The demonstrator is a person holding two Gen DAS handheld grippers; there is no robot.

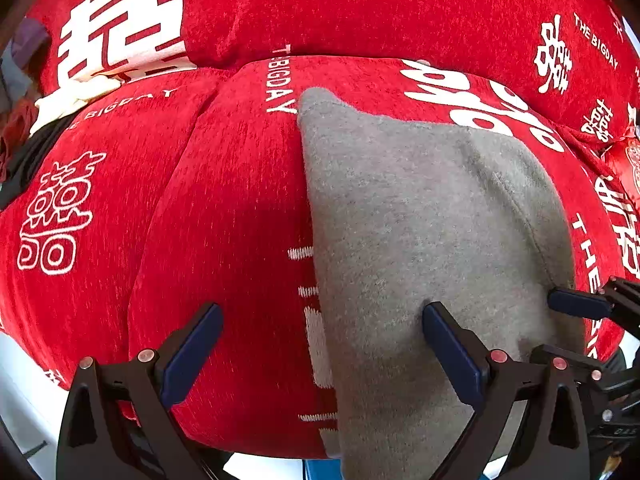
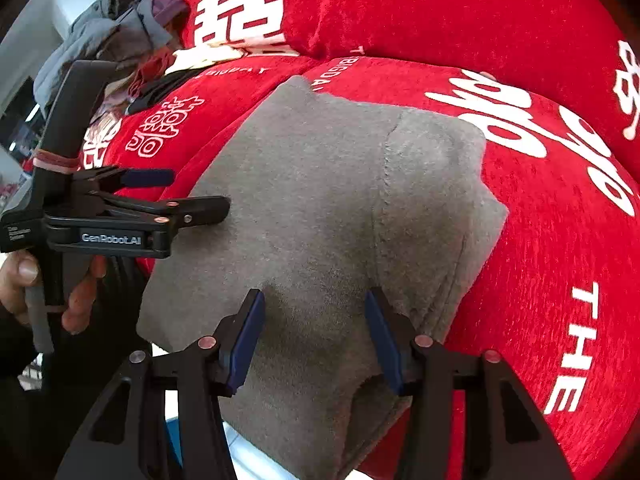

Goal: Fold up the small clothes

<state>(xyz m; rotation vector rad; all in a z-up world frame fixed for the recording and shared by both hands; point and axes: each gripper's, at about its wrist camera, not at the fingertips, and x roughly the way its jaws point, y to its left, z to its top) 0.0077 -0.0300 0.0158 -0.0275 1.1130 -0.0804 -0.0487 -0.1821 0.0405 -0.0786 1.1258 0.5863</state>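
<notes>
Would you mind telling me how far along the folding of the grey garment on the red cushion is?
Done: the grey garment lies doubled on the red cushion, a seam and layered edges showing at its right side. In hand: nothing; the left tool stands wide open and the right tool open over the cloth, neither pinching it. Left: probably another fold, or smoothing. The pile of clothes behind looks unfolded.

Lettering on red cushion covers and one gripper body.
White "THE BIGDAY" woven on the red cushion cover point(image 1: 248, 208), repeated on the back cushion point(image 1: 400, 8) beside double-happiness characters; "THE" on the cover's right edge; "GenRobot.AI" printed on the left gripper point(image 2: 200, 196) body.
</notes>
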